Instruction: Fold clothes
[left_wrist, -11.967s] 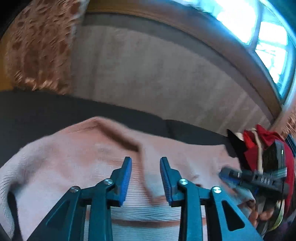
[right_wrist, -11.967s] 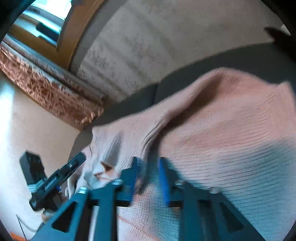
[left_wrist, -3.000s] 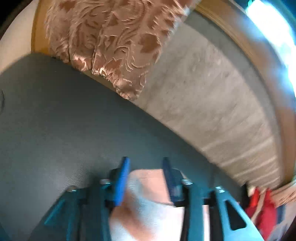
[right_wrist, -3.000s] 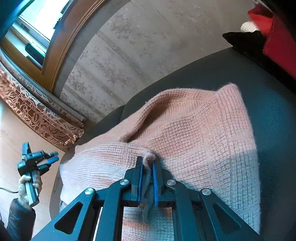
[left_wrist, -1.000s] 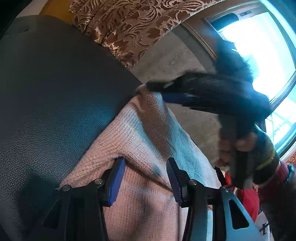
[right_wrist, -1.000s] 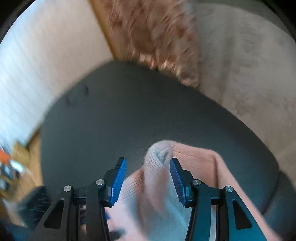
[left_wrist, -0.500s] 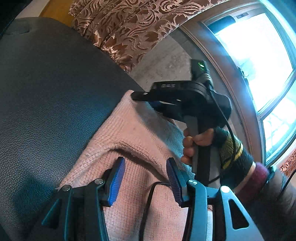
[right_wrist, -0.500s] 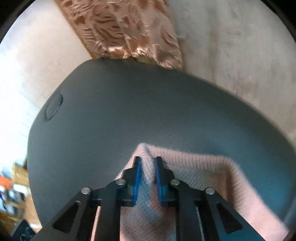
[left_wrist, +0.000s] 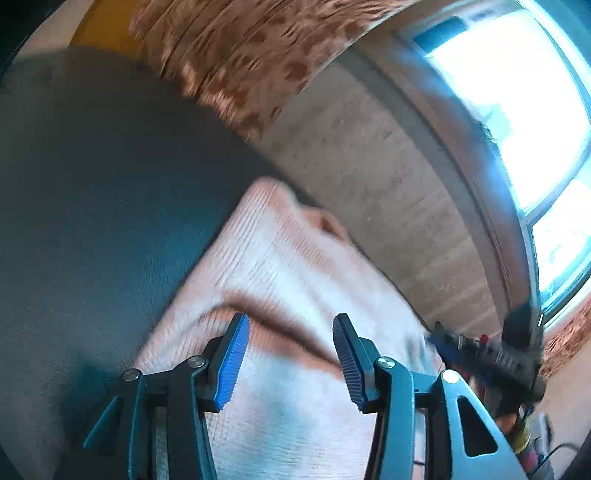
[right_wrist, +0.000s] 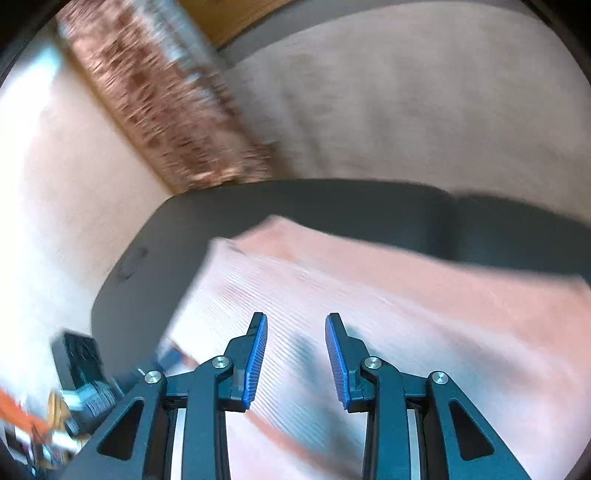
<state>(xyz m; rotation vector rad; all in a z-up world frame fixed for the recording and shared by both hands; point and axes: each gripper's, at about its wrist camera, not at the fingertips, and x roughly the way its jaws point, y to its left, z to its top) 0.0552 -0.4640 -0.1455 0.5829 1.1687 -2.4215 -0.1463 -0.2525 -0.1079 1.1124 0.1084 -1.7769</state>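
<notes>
A pink knitted sweater lies folded on a dark grey leather seat; it also shows in the right wrist view. My left gripper is open and empty just above the sweater, near a crease across it. My right gripper is open and empty above the sweater's near part. In the left wrist view the right gripper appears blurred at the right edge. In the right wrist view the left gripper appears blurred at the lower left.
A brown patterned curtain hangs behind the seat next to a beige wall and a bright window. The seat's edge drops off at the left in the right wrist view.
My right gripper has opened, let go of the sweater's fold and pulled back to the right. The sweater now lies flat. My left gripper stays open over it.
</notes>
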